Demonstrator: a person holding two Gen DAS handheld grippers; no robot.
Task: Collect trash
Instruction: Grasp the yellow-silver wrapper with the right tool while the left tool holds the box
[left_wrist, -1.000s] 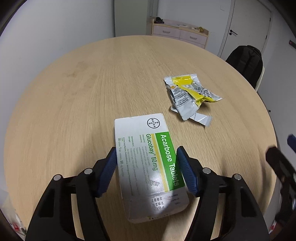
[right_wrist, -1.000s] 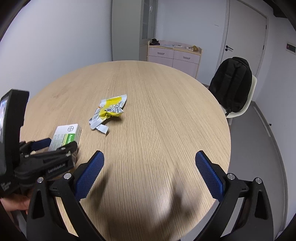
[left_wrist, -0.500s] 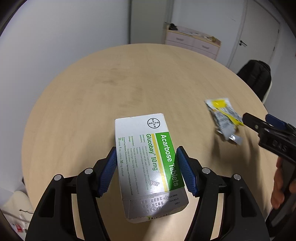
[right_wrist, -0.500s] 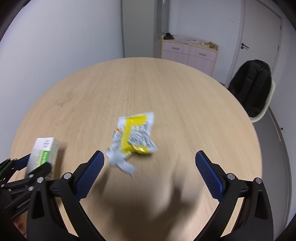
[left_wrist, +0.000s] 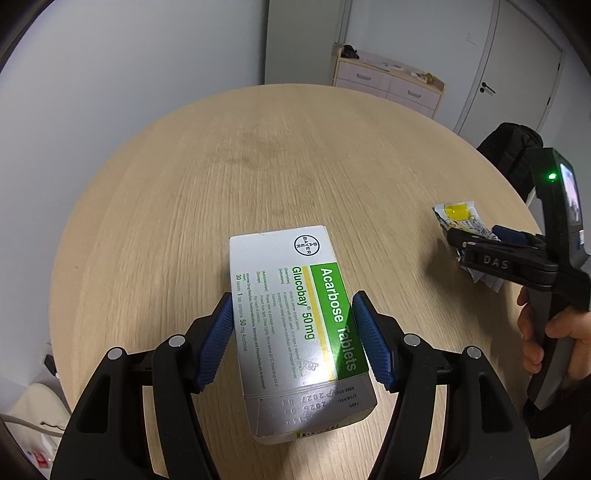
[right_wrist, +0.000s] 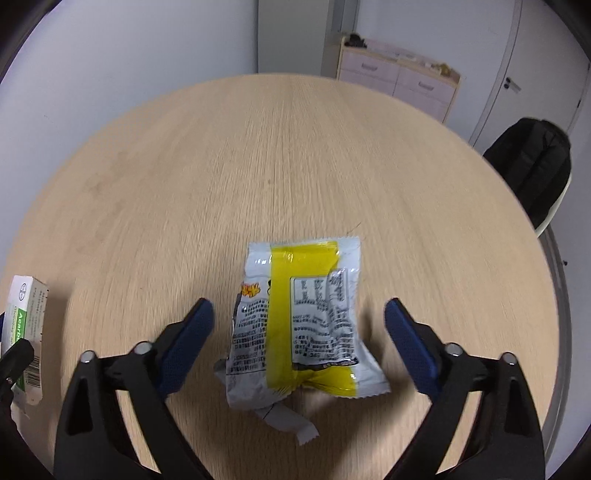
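A round wooden table (right_wrist: 295, 155) fills a plain white room, with a pale drawer unit (right_wrist: 399, 79) against the far wall. The left gripper (left_wrist: 295, 341) is clamped on a white-and-green tablet box (left_wrist: 295, 314), pads pressing its long sides so it can be carried off. The right gripper (right_wrist: 297, 345) straddles a crumpled yellow-and-silver wrapper (right_wrist: 299, 321) lying flat on the table; its jaws have just been closing but both pads stand clear of the foil, likely lining up a pinch across its width.
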